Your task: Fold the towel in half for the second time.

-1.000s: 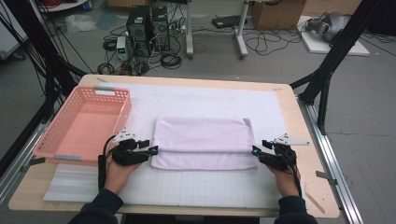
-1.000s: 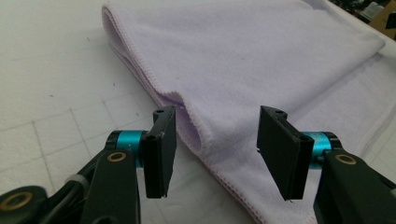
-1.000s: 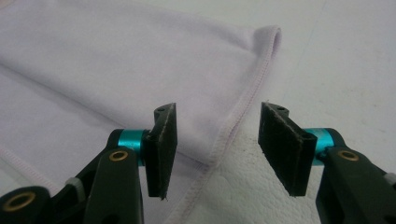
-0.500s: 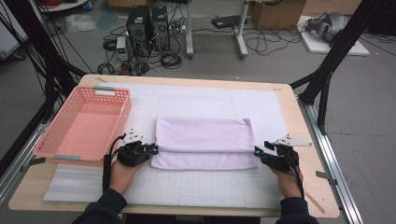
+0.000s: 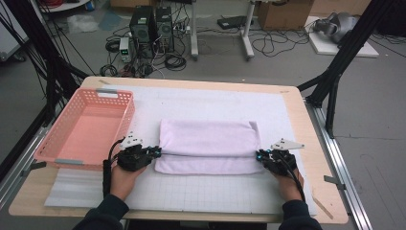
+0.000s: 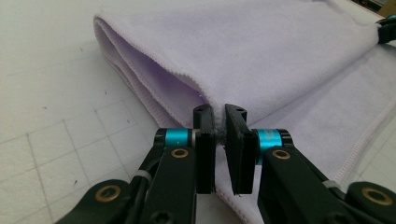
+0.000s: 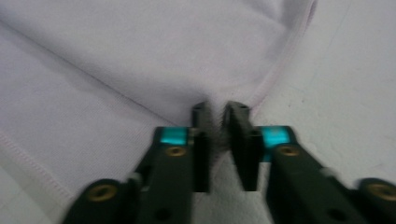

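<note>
High view: left hand-held gripper (image 5: 157,152) and right hand-held gripper (image 5: 259,155) had each just been closing and were clamped on opposite ends of the folded towel (image 5: 208,146), cloth pinched between the jaws. The towel lay flat between them on the surface (image 5: 201,98). Likely pinned at both ends for another fold. Forearms low, wrists level, jaws pointing inward.

Both forearms lay low and level. The left gripper (image 5: 157,152) and right gripper (image 5: 258,155) faced inward; both had just closed, jaws pinching cloth.
</note>
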Demonstrator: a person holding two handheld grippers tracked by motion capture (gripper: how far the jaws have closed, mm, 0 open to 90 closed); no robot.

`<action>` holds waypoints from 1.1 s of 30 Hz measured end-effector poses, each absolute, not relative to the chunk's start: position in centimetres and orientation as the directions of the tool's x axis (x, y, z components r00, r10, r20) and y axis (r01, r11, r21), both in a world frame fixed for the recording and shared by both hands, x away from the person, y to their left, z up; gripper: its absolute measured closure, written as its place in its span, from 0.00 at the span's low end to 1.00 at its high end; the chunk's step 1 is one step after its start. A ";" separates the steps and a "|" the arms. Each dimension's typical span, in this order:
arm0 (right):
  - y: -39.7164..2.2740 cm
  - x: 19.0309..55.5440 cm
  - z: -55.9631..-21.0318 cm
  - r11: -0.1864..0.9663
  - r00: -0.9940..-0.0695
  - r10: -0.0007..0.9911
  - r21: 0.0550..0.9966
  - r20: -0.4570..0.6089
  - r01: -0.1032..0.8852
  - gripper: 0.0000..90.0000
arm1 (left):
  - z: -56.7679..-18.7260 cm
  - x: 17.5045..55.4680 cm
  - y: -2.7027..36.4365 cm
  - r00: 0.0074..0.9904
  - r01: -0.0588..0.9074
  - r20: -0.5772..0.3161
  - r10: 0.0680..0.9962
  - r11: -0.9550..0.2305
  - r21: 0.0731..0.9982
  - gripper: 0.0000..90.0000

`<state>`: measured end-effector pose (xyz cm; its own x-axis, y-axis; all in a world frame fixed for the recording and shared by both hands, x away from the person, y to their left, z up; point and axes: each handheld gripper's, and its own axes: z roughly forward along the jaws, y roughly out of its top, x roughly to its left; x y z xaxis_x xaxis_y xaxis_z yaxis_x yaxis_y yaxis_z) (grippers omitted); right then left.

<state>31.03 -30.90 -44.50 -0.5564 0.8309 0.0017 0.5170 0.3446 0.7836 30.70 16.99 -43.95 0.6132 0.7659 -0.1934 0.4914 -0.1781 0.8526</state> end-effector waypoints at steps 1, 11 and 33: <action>-31.0 31.0 -44.4 0.340 -0.555 0.832 0.786 0.005 0.516 0.94 | -43.9 30.7 17.0 0.615 0.492 -0.200 0.763 -0.173 0.853 0.92; -31.6 29.2 -42.3 0.338 -0.601 0.799 0.808 0.025 0.483 0.95 | -42.8 28.8 17.8 0.624 0.479 -0.230 0.747 -0.134 0.867 0.92; -33.0 25.8 -40.9 0.240 -0.555 0.829 0.849 0.073 0.471 0.65 | -42.5 26.1 18.7 0.624 0.457 -0.233 0.746 -0.106 0.883 0.50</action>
